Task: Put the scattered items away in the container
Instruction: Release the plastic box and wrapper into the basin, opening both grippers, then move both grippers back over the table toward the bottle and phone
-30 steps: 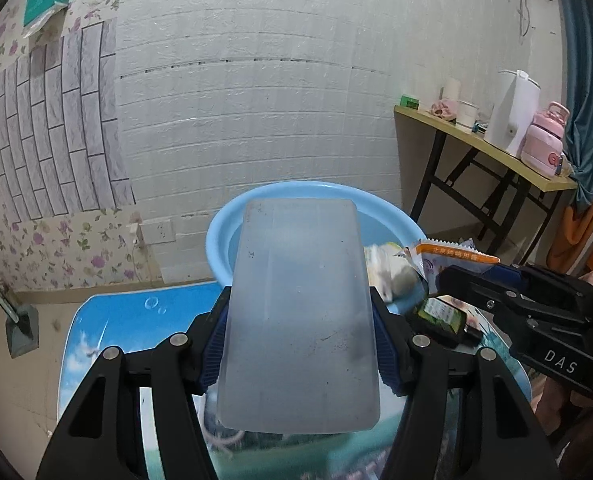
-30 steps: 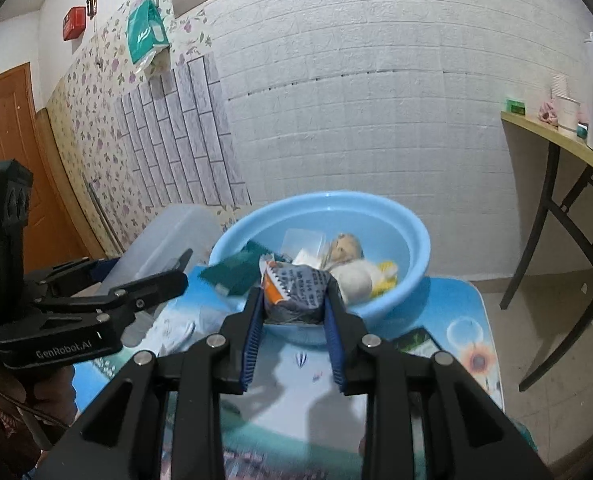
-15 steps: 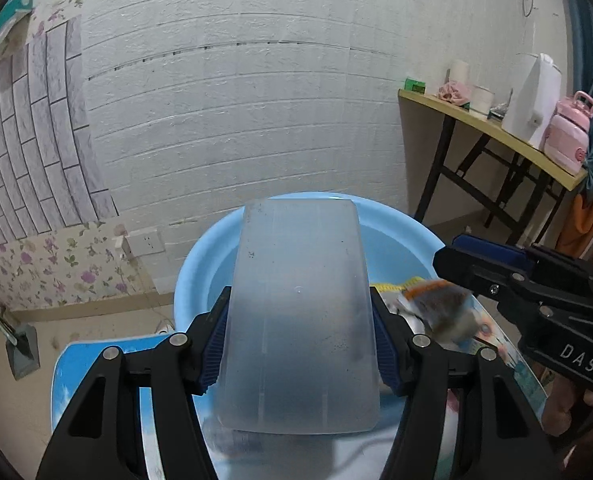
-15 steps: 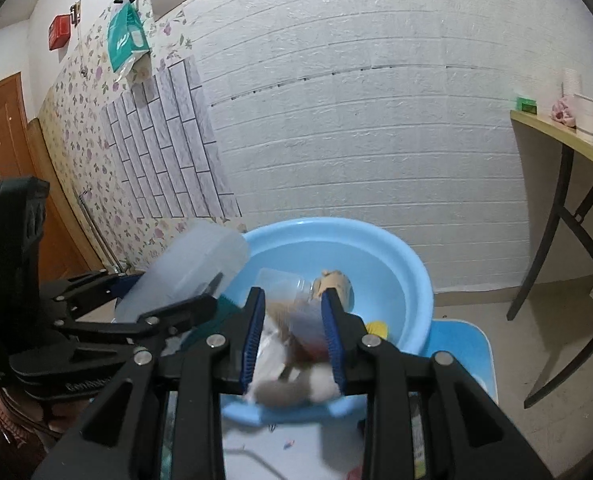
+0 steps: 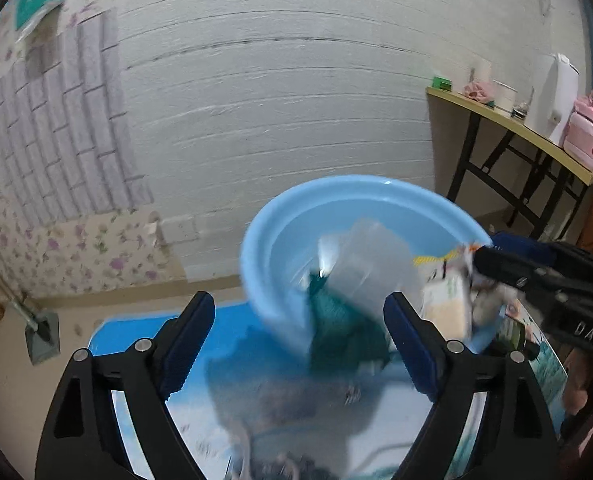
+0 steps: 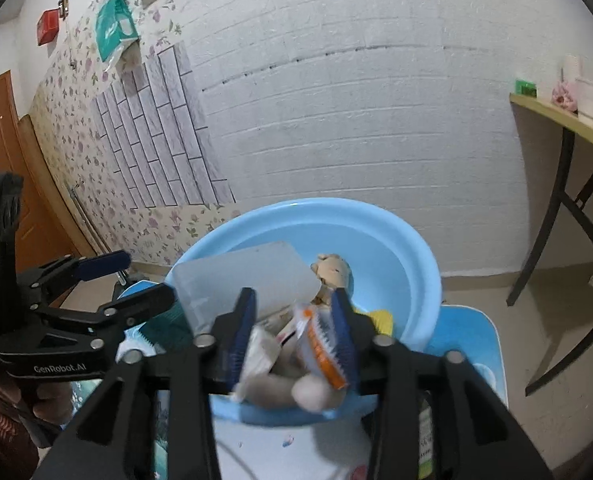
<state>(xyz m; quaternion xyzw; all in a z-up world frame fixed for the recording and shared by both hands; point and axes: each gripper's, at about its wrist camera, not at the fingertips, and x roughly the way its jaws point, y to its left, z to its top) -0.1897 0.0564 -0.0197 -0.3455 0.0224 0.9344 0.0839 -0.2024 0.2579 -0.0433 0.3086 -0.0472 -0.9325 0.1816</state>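
Both grippers have just been opening over the basin point(image 6: 416, 248): the left gripper point(image 5: 298, 344) stands wide and released, its box point(image 6: 244, 280) now lying in the basin; the right gripper point(image 6: 292, 332), part open, is letting its packet point(image 6: 320, 344) slip in, so two more items are tidied

It was a lived-in home room: floral wallpaper point(image 6: 76, 136) at left, a wooden door point(image 6: 0, 152) at far left, and a side table point(image 5: 512, 120) with a kettle point(image 5: 560, 92) at upper right.
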